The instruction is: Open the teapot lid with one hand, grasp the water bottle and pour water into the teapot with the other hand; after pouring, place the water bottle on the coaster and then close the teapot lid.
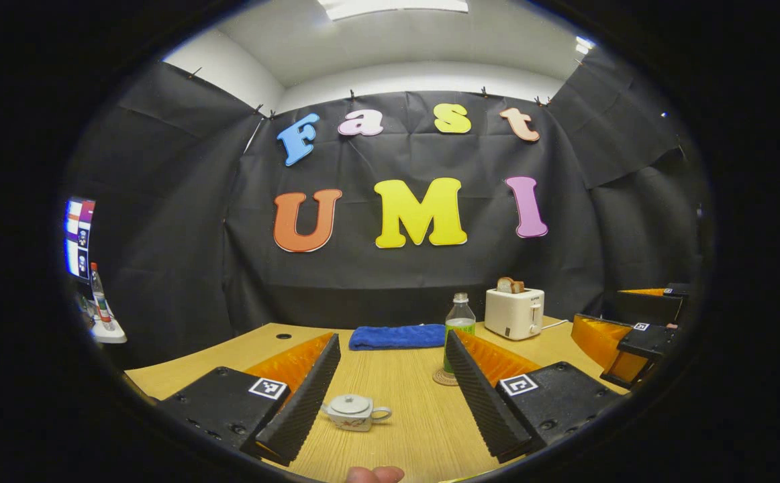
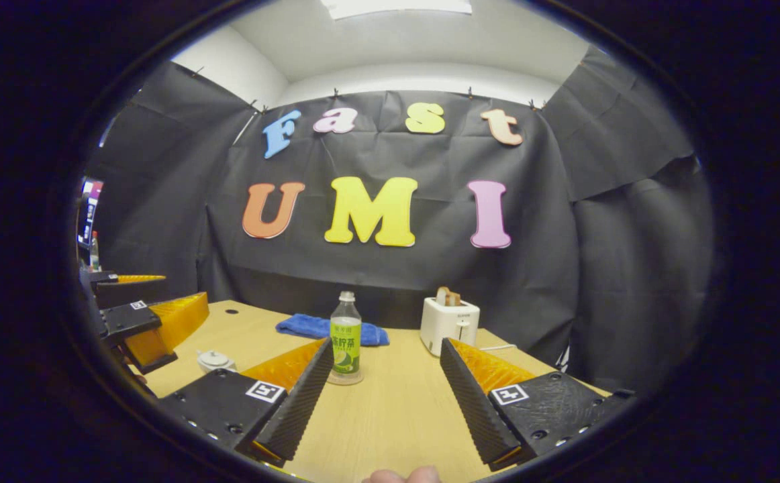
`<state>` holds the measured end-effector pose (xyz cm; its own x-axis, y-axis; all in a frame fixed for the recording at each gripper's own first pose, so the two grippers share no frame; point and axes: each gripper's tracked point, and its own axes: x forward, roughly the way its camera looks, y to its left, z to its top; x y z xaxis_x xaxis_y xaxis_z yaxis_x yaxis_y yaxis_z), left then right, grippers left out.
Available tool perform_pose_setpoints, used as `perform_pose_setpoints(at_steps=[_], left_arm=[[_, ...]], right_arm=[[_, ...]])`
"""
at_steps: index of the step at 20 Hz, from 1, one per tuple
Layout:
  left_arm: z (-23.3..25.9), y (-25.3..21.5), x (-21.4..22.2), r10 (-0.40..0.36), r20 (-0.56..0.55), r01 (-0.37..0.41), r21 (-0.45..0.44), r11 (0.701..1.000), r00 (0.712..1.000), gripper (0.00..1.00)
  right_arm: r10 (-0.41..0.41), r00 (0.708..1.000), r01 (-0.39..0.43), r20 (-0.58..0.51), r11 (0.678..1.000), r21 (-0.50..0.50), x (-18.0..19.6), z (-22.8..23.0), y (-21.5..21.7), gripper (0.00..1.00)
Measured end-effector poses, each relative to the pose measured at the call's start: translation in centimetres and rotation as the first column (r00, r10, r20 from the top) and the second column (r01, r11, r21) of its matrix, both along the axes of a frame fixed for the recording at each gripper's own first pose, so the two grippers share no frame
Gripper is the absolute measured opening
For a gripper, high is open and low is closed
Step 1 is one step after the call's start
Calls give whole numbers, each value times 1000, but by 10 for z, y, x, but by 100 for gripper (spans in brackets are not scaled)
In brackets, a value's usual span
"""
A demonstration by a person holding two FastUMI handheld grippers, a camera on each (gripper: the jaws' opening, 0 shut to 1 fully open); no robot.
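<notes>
A small white teapot (image 1: 354, 411) with its lid on sits on the wooden table, between and just beyond my left gripper's (image 1: 390, 389) open fingers. The water bottle (image 1: 459, 333), clear with a green label, stands upright on a round coaster (image 1: 442, 378) farther back, partly behind the right finger. In the right gripper view the bottle (image 2: 346, 343) stands on the coaster (image 2: 346, 379) ahead, left of centre, and my right gripper (image 2: 386, 389) is open with nothing between its fingers. The teapot (image 2: 214, 360) shows at the left, near the left gripper (image 2: 148, 329).
A folded blue towel (image 1: 397, 336) lies at the back of the table (image 1: 397, 402). A white toaster (image 1: 513, 312) with bread in it stands back right. The right gripper (image 1: 631, 342) hovers at the right edge. A screen and a bottle (image 1: 100, 295) stand off the table, far left.
</notes>
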<state>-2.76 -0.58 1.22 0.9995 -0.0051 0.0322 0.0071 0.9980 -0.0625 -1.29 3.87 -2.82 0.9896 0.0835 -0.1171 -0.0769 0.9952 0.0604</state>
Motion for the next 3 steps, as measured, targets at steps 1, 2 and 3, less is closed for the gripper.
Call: perform_pose_setpoints(at_steps=[1, 2, 3], left_arm=[[3, 0, 0, -4, 8, 4, -6, 1000, 1000, 99], [4, 0, 0, -3, 12, 3, -10, 1000, 1000, 99], [4, 3, -1, -1, 13, 1, -10, 1000, 1000, 99]], right_arm=[[0, 1000, 0, -11, 1000, 5, 0, -2, 3, 95], [-1, 1000, 1, -12, 1000, 5, 0, -3, 3, 99], [-2, 1000, 2, -4, 1000, 0, 0, 0, 4, 99]])
